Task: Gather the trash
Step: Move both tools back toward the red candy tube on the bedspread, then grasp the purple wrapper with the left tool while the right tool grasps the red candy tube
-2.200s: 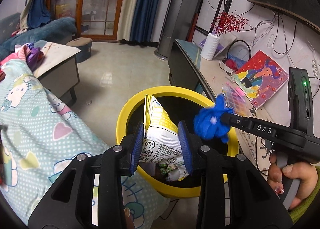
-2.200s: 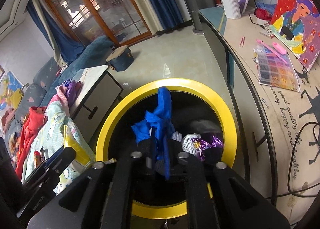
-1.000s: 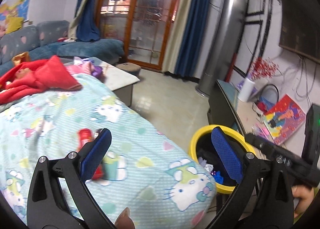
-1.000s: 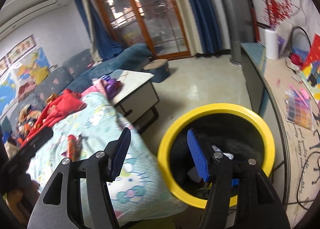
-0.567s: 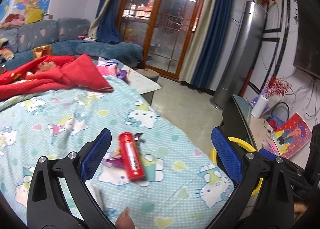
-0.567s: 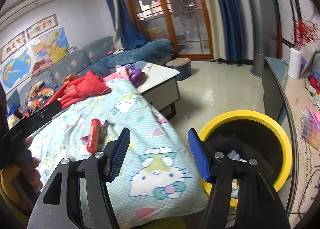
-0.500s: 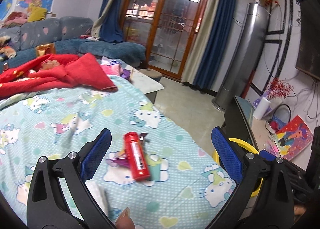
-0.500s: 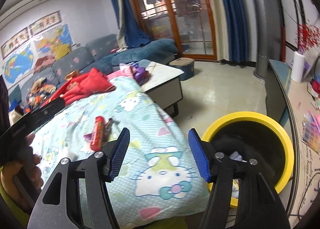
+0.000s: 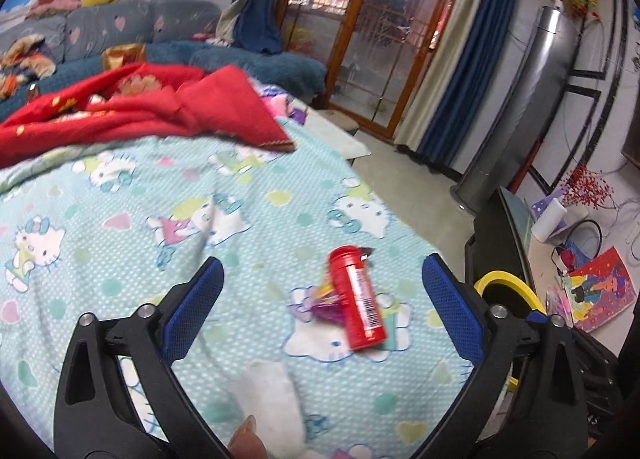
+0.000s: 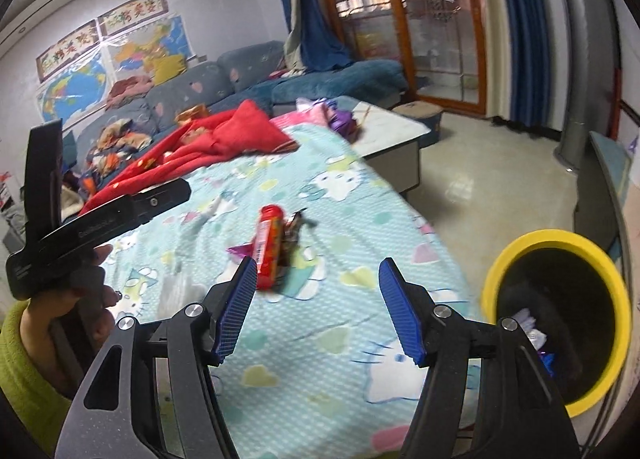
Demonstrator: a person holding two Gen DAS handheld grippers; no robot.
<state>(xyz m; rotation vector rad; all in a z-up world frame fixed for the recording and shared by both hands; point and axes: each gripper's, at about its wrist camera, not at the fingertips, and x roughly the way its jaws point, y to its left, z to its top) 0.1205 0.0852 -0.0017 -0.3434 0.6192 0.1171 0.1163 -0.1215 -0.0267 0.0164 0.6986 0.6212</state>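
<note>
Both tongs have swung from the yellow bin (image 10: 494,291) to the bedspread (image 9: 120,195), left gripper (image 9: 320,311) closing, right gripper (image 10: 316,307) opening, both empty; red tube (image 9: 357,296) at twelve o'clock overlaps wrappers (image 9: 320,301), risking a slipped or double grab.

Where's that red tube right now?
The red tube lies on the cartoon-cat blanket, on purple wrappers, just ahead of both grippers in each view, left of the yellow bin.

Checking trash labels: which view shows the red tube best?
The left wrist view: the red tube lies close and its white label faces the camera. In the right wrist view it sits farther off, blurred and foreshortened.
</note>
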